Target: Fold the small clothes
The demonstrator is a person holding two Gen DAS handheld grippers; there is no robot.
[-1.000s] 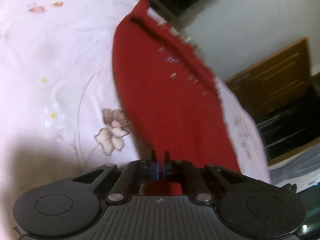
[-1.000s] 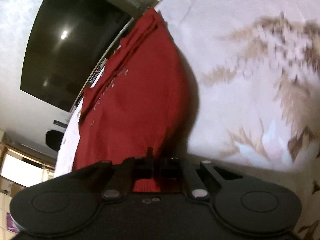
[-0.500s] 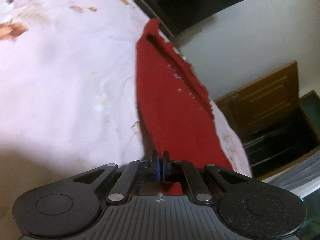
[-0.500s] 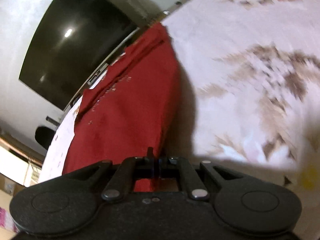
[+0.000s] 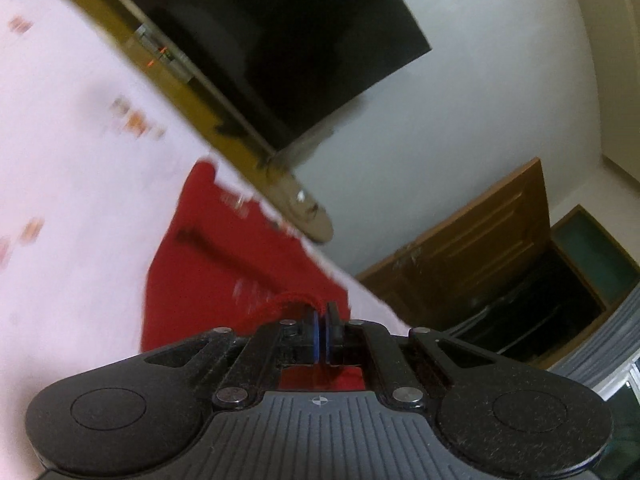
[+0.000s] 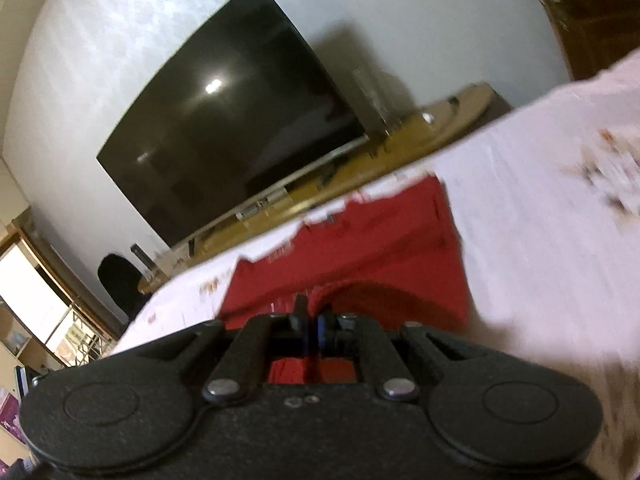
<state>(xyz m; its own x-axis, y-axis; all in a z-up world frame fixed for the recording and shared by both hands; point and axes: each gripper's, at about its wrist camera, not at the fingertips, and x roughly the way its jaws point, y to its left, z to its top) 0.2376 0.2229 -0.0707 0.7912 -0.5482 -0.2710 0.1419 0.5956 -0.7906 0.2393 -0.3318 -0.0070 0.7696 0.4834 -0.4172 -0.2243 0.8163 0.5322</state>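
A small red garment (image 5: 224,256) lies on a pale pink floral sheet (image 5: 72,200), stretching away towards the bed's far edge. My left gripper (image 5: 323,312) is shut on a near edge of the red cloth, which curls up at the fingertips. In the right wrist view the same red garment (image 6: 360,248) lies ahead, and my right gripper (image 6: 312,318) is shut on its near hem, which arches up just past the tips. Both views are blurred by motion.
A large black television (image 6: 236,128) hangs on the white wall above a long wooden shelf (image 6: 400,152) beyond the bed. A brown wooden door (image 5: 472,248) stands at the right. A black chair (image 6: 120,280) is at the far left.
Both grippers have tipped upward and dropped low towards the sheet, still holding the cloth. The garment now looks shorter and lies flatter ahead; wall and television fill the upper views.
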